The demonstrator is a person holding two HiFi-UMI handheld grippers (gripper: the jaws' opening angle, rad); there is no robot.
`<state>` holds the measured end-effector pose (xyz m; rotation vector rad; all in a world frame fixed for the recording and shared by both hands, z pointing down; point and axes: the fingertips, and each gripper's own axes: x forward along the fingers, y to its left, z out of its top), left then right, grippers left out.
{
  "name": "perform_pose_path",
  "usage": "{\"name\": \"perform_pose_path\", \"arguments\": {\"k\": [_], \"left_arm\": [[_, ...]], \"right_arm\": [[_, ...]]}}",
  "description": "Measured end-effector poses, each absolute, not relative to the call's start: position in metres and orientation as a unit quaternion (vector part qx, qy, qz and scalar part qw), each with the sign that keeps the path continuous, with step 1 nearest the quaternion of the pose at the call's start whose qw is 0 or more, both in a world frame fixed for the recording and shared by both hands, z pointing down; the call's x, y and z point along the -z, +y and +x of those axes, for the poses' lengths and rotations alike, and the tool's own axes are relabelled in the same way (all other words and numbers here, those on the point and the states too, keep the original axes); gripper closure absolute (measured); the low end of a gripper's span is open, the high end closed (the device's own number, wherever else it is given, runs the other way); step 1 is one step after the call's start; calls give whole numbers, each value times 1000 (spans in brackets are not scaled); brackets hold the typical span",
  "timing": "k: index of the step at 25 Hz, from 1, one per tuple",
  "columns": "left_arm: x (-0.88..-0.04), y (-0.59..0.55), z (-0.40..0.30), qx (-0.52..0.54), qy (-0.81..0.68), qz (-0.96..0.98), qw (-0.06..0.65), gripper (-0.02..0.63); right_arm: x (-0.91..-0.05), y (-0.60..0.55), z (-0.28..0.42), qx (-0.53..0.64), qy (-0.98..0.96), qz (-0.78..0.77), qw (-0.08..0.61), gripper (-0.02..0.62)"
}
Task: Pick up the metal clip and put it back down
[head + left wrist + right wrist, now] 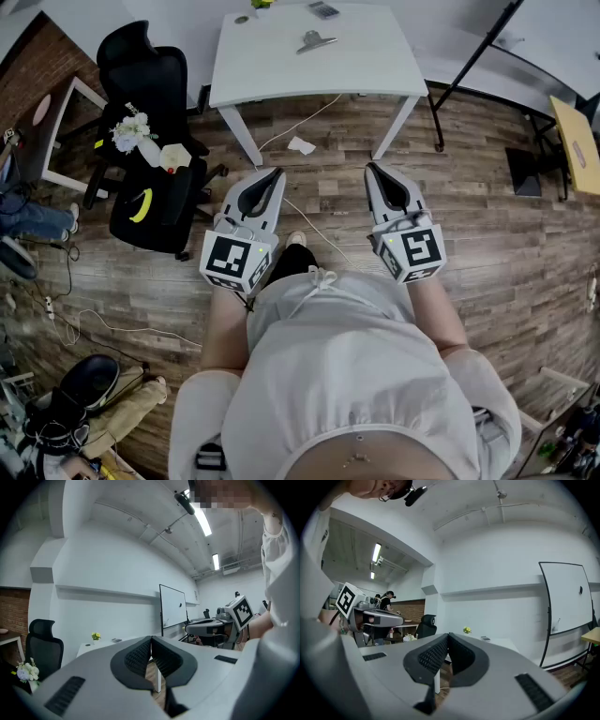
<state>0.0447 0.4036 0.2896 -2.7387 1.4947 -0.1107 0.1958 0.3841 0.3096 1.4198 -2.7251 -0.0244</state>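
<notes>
We see the clip (317,41) lying crosswise on the worktop (281,70) only from the head view; left gripper (275,173) and right gripper (372,169) are closed, empty.

We see metal clip (316,41): grey, shiny metal; table (272,70): white top, smooth, matt; floor (497,244): wood planks, visible grain. We note left gripper (276,172) and right gripper (372,168): shells smooth matt grey plastic; pads (138,658) black, ribbed.

The head camera looked steeply down; the white table (281,66) lay well off at twelve o'clock. Both gripper cameras looked level toward that shared table.
</notes>
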Motion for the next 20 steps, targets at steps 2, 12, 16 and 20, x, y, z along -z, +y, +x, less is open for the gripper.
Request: {"name": "perform_pose_path", "arguments": {"k": [2, 12, 16, 20], "left_arm": [[-291, 404, 43, 36, 481, -876, 9, 588], [-290, 401, 39, 32, 485, -874, 8, 588], [-292, 397, 40, 33, 483, -875, 4, 588], [-296, 393, 49, 38, 480, -876, 0, 588]], "right_arm": [[-310, 385, 195, 8, -886, 462, 35, 594], [-309, 385, 192, 11, -887, 460, 37, 595], [-310, 383, 193, -2, -885, 465, 26, 593], [-307, 375, 205, -8, -879, 477, 4, 338]]}}
